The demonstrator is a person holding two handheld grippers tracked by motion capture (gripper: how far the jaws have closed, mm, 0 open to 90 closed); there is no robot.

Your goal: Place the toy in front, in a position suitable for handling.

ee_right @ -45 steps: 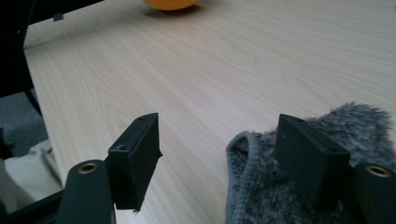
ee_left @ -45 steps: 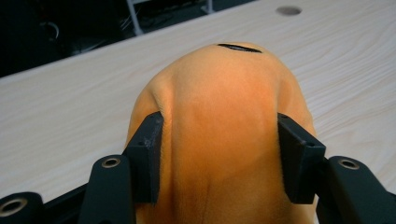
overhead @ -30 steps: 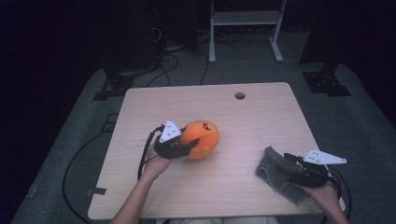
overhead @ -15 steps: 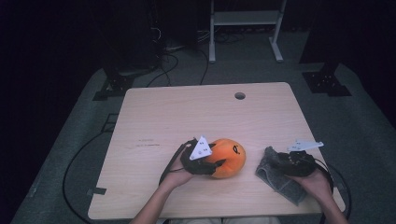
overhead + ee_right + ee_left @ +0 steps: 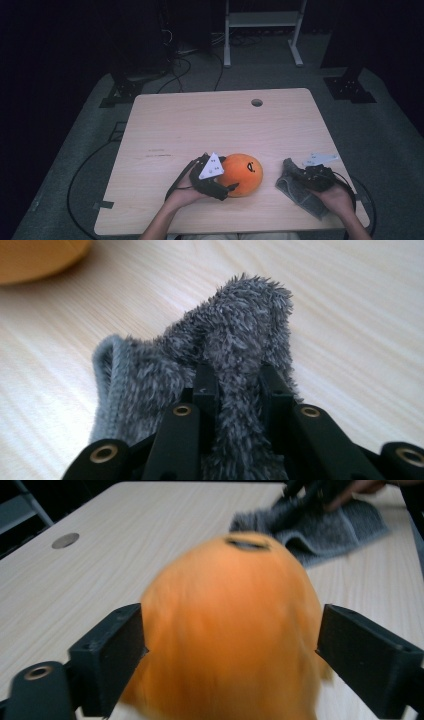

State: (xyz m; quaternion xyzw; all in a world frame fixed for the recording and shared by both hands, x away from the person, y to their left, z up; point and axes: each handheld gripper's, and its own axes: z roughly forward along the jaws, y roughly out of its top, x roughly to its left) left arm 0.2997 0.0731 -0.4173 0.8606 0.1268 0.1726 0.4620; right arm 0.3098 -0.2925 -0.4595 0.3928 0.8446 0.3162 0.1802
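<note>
An orange plush ball (image 5: 244, 174) with a dark mark on top rests on the wooden table (image 5: 200, 120) near its front edge. My left gripper (image 5: 223, 184) is shut on the ball (image 5: 225, 620), one jaw pressed to each side. To the right lies a grey fluffy cloth (image 5: 299, 192). My right gripper (image 5: 304, 176) is shut on it; a raised fold of the cloth (image 5: 240, 335) is pinched between the jaws of my right gripper (image 5: 235, 375). The left gripper view shows the cloth (image 5: 325, 527) beyond the ball, with the right gripper (image 5: 315, 490) on it.
A round cable hole (image 5: 257, 102) sits near the table's far edge. Behind the table, on the dark floor, are a white metal frame (image 5: 260, 30), black stands (image 5: 350, 85) and cables (image 5: 190, 65). A cable (image 5: 80, 175) loops off the table's left side.
My left gripper carried the orange ball to the right and toward the front edge, close to the cloth. My right gripper shifted slightly left with the cloth in it.
</note>
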